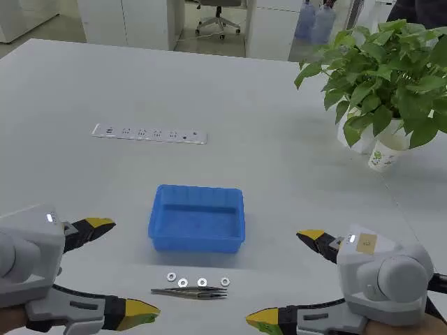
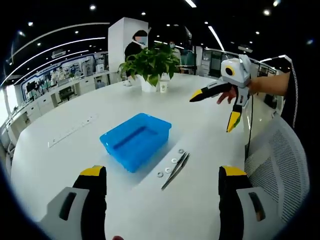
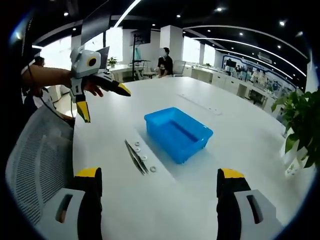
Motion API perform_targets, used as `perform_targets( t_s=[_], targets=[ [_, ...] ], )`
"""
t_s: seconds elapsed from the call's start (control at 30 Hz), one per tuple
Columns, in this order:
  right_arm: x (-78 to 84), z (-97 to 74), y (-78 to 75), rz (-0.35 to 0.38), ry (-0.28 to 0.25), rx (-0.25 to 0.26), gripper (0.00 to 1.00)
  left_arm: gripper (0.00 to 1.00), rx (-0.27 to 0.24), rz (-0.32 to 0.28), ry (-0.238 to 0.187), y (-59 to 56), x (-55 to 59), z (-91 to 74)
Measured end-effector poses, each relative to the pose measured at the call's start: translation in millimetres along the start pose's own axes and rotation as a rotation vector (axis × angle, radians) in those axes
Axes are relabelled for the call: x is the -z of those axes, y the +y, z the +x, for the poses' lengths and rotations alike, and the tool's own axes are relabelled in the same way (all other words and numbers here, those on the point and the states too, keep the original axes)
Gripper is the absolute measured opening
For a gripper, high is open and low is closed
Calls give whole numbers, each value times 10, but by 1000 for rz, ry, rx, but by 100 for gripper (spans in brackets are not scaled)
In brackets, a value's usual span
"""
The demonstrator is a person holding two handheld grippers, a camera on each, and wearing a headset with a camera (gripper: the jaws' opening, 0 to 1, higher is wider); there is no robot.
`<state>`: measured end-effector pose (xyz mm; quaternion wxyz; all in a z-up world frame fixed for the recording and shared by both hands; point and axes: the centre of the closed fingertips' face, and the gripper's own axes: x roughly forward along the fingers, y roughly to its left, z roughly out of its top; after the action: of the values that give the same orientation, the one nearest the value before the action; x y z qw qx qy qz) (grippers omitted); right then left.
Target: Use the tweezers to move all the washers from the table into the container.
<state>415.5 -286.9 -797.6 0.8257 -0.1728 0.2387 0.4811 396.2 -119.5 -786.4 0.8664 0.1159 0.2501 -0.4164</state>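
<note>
Head view, lower centre: slim metal tweezers (image 1: 190, 293) just below four silver washers (image 1: 202, 282), near blue plastic container (image 1: 195, 241). Agape, empty: left hand-held gripper (image 1: 134, 265), right hand-held gripper (image 1: 274, 277). Probably light, slippery; pinch mid-length.

No legible text; green print on the paper cup (image 1: 383, 159) is too small

- Container (image 1: 195, 242): bright blue.
- Washers (image 1: 202, 283): silver.
- Tweezers (image 1: 190, 293): dark grey metal.
- Counter (image 1: 279, 160): pale grey.
- Fingers (image 1: 136, 314): black, yellow tips.
- Potted plant (image 1: 391, 70): green leaves, white pot.
- Power strip (image 1: 149, 133): white.
</note>
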Motion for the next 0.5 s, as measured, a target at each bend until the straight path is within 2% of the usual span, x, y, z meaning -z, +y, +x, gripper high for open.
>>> perform_targets(
  t_s=[0.5],
  targets=[
    [-6, 5, -3, 0, -3, 0, 96, 99, 2, 1, 0, 1, 0, 11]
  ],
)
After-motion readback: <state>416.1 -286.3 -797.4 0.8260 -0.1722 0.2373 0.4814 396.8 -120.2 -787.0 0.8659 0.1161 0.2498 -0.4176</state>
